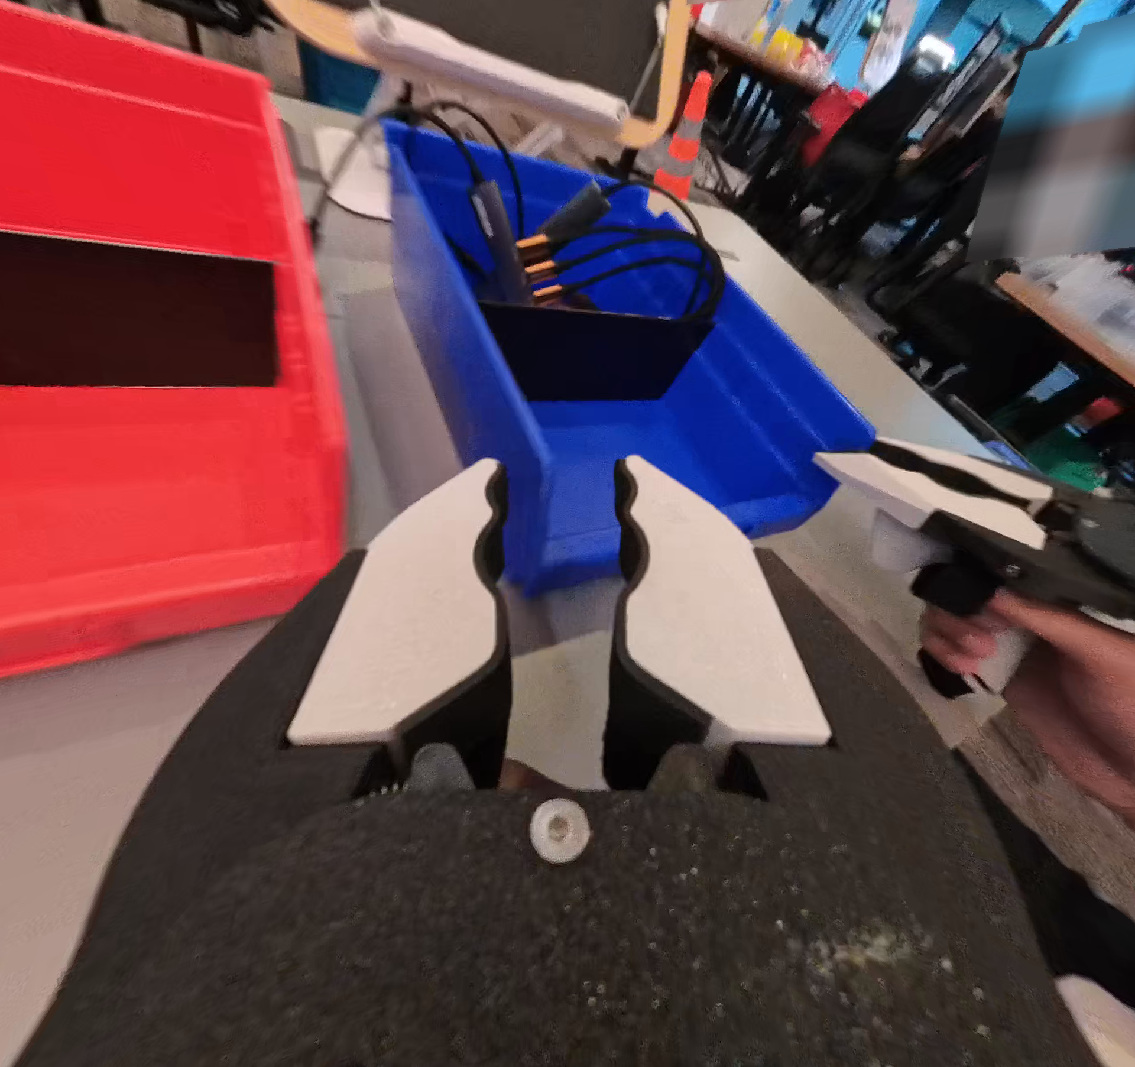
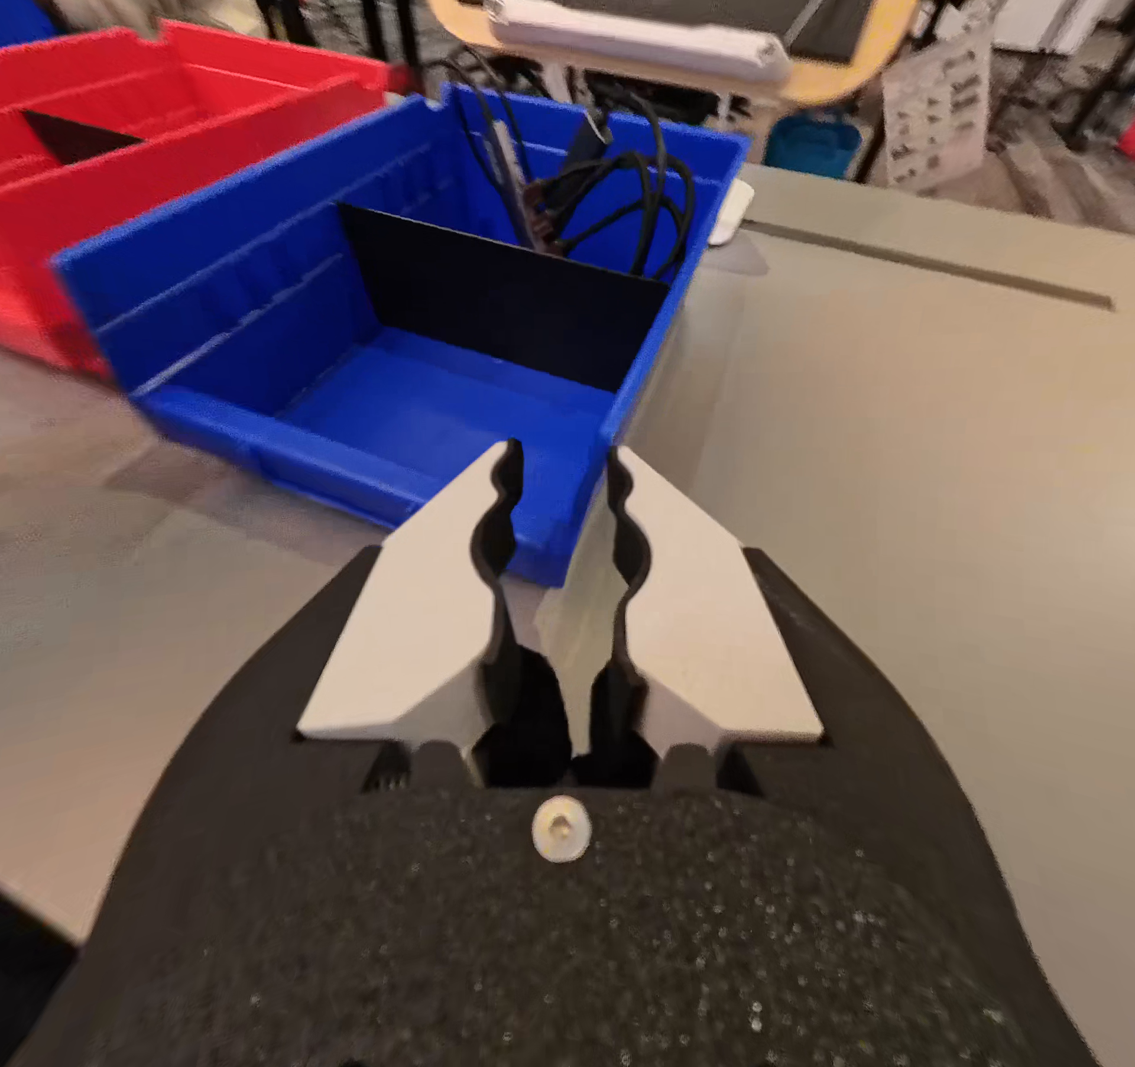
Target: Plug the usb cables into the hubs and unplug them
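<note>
A blue bin (image 1: pixel 725 423) stands on the grey table, split by a black divider (image 1: pixel 589 356). Behind the divider lies a grey USB hub (image 1: pixel 500 239) with several black cables (image 1: pixel 651 263) plugged into it by copper-coloured plugs. The same bin (image 2: pixel 245 300), hub (image 2: pixel 510 165) and cables (image 2: pixel 632 202) show in the right wrist view. My left gripper (image 1: pixel 560 472) is open and empty, just short of the bin's near wall. My right gripper (image 2: pixel 564 454) is open and empty above the bin's near corner; it also shows in the left wrist view (image 1: pixel 860 466), held by a hand.
A large red bin (image 1: pixel 153 423) with a black divider stands left of the blue one, also in the right wrist view (image 2: pixel 123 104). A wood-framed chair (image 2: pixel 645 36) stands behind the table. The table surface (image 2: pixel 890 423) stretches to the right. The left gripper's tips are roughly 20 centimeters from the right gripper's. From either gripper's tips it is about 25 centimeters to the grey USB hub (image 1: pixel 500 239).
</note>
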Tool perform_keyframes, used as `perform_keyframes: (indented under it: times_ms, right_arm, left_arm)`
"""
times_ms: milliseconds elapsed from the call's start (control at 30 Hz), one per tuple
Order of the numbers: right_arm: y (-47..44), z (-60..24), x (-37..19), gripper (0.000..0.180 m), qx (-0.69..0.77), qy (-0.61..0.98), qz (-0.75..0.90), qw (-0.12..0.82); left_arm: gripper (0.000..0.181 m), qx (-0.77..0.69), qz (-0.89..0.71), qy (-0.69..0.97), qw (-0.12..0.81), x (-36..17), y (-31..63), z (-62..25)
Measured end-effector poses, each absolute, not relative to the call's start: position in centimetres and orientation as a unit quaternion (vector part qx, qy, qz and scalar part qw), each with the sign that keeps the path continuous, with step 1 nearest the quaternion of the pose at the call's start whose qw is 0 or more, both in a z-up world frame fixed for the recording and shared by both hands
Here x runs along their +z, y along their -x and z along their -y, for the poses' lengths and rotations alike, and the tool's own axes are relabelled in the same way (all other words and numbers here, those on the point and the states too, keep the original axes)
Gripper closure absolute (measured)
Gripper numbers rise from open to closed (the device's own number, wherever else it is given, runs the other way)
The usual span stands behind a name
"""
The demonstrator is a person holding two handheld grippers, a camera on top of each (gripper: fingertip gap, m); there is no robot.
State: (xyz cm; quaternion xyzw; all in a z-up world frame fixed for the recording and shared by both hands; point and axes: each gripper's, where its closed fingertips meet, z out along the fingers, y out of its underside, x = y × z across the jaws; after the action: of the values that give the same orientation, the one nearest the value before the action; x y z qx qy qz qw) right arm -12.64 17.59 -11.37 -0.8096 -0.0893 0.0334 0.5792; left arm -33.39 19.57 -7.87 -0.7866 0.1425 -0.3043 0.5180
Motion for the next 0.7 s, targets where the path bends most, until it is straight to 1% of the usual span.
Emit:
perform_keyframes:
  times_ms: [67,133,233,300,400,467,500,567,600,633,667,700]
  right_arm:
    - [13.2,-16.2,-10.3,0.144,0.036,0.795,0.114,0.594]
    - [15.3,-14.7,-10.0,0.146,0.07,0.782,0.162,0.598]
    - [18.8,-13.1,-9.9,0.149,0.103,0.766,0.21,0.599]
    - [22.5,-12.1,-10.5,0.149,0.15,0.756,0.254,0.584]
    - [27.5,-11.1,-12.4,0.147,0.197,0.761,0.316,0.531]
    - [30.1,-10.9,-13.3,0.147,0.207,0.758,0.342,0.515]
    - [31.1,-11.1,-13.6,0.147,0.207,0.759,0.35,0.51]
    - [33.1,-11.7,-14.1,0.147,0.203,0.762,0.359,0.499]
    - [33.8,-12.4,-14.2,0.147,0.196,0.766,0.357,0.497]
    - [34.5,-13.3,-14.2,0.146,0.188,0.771,0.347,0.499]
    - [35.0,-14.4,-14.1,0.141,0.18,0.779,0.327,0.503]
    - [35.5,-15.5,-13.9,0.132,0.176,0.789,0.301,0.506]
  left_arm:
    - [0.147,-0.261,-0.123,0.788,0.543,-7.7,39.1,-19.3]
    - [0.146,-0.192,-0.104,0.805,0.552,-8.8,46.0,-20.0]
    - [0.14,-0.109,-0.087,0.835,0.532,-10.7,54.6,-22.5]
    - [0.135,-0.108,-0.093,0.843,0.519,-11.4,56.9,-24.6]
    - [0.135,-0.123,-0.092,0.844,0.514,-12.0,57.7,-28.4]
    - [0.14,-0.132,-0.103,0.845,0.508,-12.7,57.4,-30.4]
    - [0.147,-0.13,-0.112,0.849,0.501,-13.2,57.1,-31.0]
    - [0.172,-0.119,-0.126,0.852,0.494,-13.9,56.9,-31.3]
    - [0.177,-0.112,-0.118,0.851,0.499,-13.9,56.9,-31.1]
    - [0.177,-0.102,-0.111,0.853,0.499,-13.9,57.0,-30.6]
    - [0.177,-0.091,-0.107,0.855,0.498,-13.9,57.1,-29.9]
    - [0.178,-0.08,-0.101,0.857,0.499,-13.9,57.2,-29.1]
